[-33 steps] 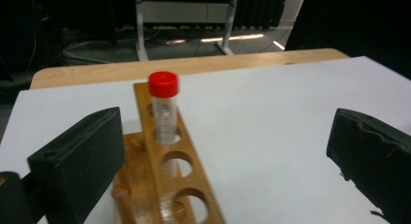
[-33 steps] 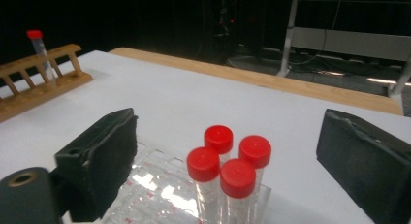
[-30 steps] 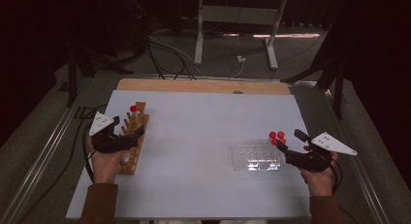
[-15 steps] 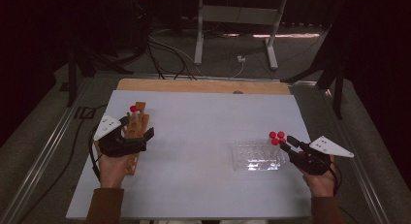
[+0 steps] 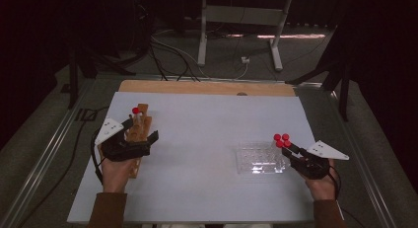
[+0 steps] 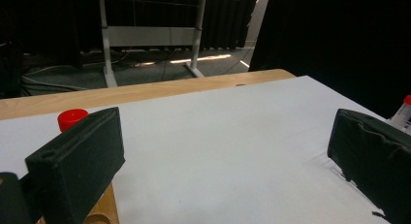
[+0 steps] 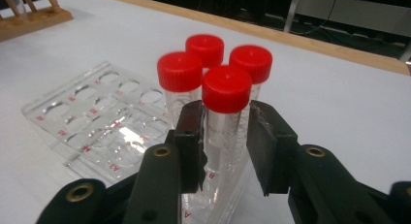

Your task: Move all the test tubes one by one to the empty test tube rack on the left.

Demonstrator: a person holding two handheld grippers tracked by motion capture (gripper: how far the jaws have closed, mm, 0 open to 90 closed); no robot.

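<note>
While its jaws had just been closing, the right gripper [image 7: 224, 141] stood with its black pads on either side of the nearest clear plastic tube with a round red cap [image 7: 226, 110], the left pad against the tube wall and the right pad just beside it; whether that pad pressed could not be told. That tube stood upright in the near corner of a flat clear plastic rack with rows of round holes [image 7: 92, 122]. Just beyond the jaws three more red-capped clear tubes [image 7: 208, 52] stood upright in the same rack, close behind the first. Left of the jaws, the rest of the rack's holes lay open on the white table top [image 7: 339, 103]. Far off to the jaws' left rose a light wooden rack of pegs [image 7: 34, 13].

From above, the left gripper [image 5: 143, 136] hovered over that wooden rack [image 5: 139, 127], its jaws spread wide with nothing between them. Just behind its left jaw stood a red cap [image 6: 72, 120]; ahead lay bare white table, then its wooden edge strip [image 6: 145, 90].
</note>
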